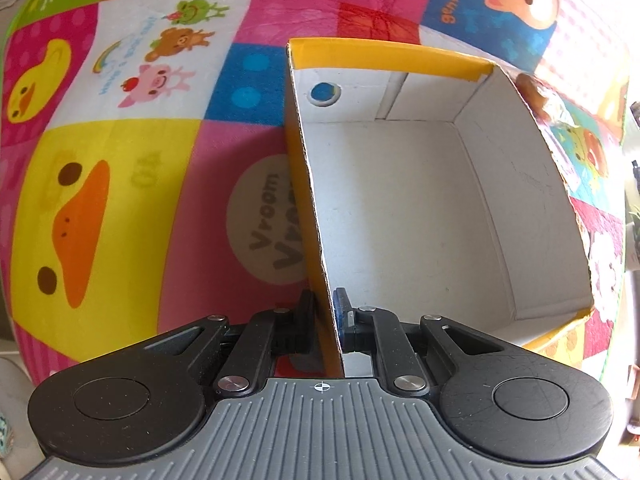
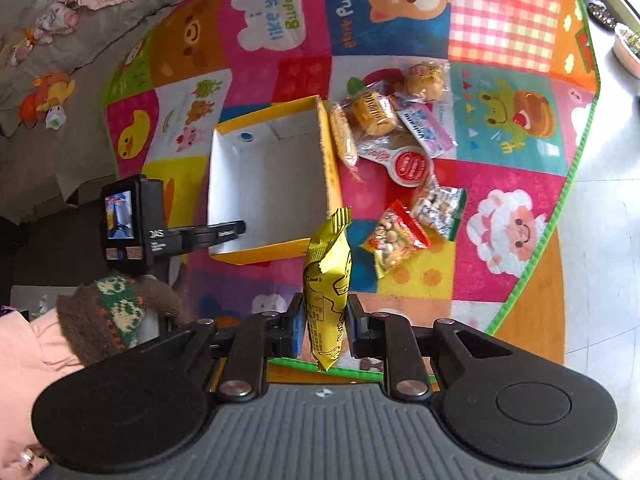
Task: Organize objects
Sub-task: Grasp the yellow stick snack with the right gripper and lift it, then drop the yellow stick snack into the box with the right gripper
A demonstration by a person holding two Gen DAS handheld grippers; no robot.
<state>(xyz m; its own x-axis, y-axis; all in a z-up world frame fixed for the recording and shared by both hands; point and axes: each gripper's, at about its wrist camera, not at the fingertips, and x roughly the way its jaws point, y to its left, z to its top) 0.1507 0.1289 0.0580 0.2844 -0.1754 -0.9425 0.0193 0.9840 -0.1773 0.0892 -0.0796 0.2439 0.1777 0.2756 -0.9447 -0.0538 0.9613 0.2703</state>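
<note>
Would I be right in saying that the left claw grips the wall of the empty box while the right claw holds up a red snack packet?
Not quite: in the right wrist view the right claw holds a yellow snack packet, not a red one. The left claw does grip the wall of the empty box.

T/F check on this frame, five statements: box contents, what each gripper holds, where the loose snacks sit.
1. The yellow box is empty inside. True.
2. The left gripper is open above the box. False: it is shut on the box's side wall, one finger inside and one outside.
3. The right gripper holds a yellow snack packet. True.
4. The red snack bag lies inside the box. False: it lies on the play mat beside the box.
5. The round red-lidded cup is on the mat with the other snacks. True.
</note>
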